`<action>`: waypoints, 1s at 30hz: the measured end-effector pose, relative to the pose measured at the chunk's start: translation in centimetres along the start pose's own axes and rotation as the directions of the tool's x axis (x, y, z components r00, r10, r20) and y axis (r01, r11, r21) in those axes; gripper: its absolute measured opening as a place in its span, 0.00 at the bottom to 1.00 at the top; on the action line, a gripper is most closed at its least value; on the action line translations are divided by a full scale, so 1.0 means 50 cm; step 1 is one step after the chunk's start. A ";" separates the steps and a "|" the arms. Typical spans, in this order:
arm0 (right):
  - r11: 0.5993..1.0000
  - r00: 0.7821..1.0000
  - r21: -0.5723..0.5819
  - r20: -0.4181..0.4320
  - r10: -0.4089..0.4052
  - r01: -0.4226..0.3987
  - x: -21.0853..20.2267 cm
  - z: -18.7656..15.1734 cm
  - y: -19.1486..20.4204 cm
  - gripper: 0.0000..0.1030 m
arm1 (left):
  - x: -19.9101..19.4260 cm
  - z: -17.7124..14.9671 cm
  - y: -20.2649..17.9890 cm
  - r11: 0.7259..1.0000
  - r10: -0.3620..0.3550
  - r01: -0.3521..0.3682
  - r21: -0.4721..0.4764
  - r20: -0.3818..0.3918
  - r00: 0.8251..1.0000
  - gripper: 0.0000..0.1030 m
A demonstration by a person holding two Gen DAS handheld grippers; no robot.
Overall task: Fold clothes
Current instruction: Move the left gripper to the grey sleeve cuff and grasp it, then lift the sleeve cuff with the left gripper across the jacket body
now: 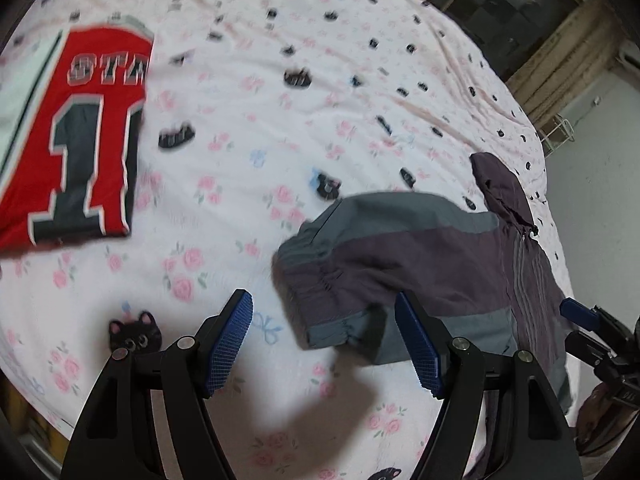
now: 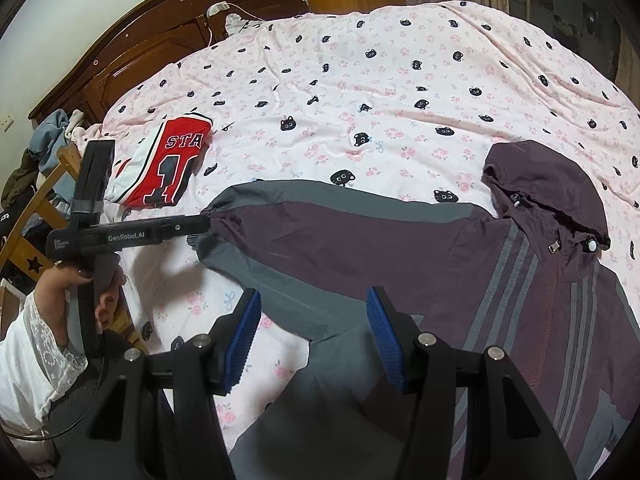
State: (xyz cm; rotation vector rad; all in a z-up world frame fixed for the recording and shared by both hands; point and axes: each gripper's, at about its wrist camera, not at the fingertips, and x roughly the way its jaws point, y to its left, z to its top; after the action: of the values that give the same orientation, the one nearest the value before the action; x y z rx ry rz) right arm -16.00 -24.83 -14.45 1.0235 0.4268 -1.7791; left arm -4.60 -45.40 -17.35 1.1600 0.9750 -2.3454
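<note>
A purple and grey hooded jacket [image 2: 500,264] lies flat on the bed, its left sleeve [image 2: 320,232] stretched out toward the left. In the left wrist view the sleeve's cuff [image 1: 324,280] lies just ahead of my left gripper [image 1: 324,340], which is open, its blue pads either side of the cuff end. The left gripper also shows in the right wrist view [image 2: 200,222], at the cuff. My right gripper [image 2: 312,336] is open and empty above the sleeve's underarm. It shows at the right edge of the left wrist view [image 1: 580,316].
A folded red jersey [image 2: 168,164] with number 1 lies at the bed's left, also in the left wrist view [image 1: 80,136]. The pink cat-print bedsheet [image 2: 360,80] covers the bed. A wooden headboard [image 2: 140,48] is behind, and a chair with clothes [image 2: 44,148] stands at the left.
</note>
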 end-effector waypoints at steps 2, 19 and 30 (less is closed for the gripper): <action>1.000 1.000 0.001 -0.001 0.002 -0.002 0.002 -0.001 -0.001 0.55 | 0.009 0.000 0.003 1.000 0.000 0.000 -0.004 -0.019 1.000 0.67; 1.000 1.000 0.021 0.001 0.015 -0.015 0.001 -0.014 -0.006 0.55 | 0.044 0.011 -0.040 0.995 0.059 -0.060 0.081 0.010 0.998 0.37; 0.999 1.000 0.046 0.009 0.017 -0.017 -0.019 -0.034 -0.033 0.55 | -0.008 0.006 -0.081 0.977 0.141 -0.158 0.144 0.121 0.982 0.27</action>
State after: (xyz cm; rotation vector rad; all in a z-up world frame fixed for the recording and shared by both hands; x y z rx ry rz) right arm -16.59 -22.39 -14.94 1.0479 0.3721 -1.7848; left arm -6.83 -42.75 -15.21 1.1040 0.6551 -2.3674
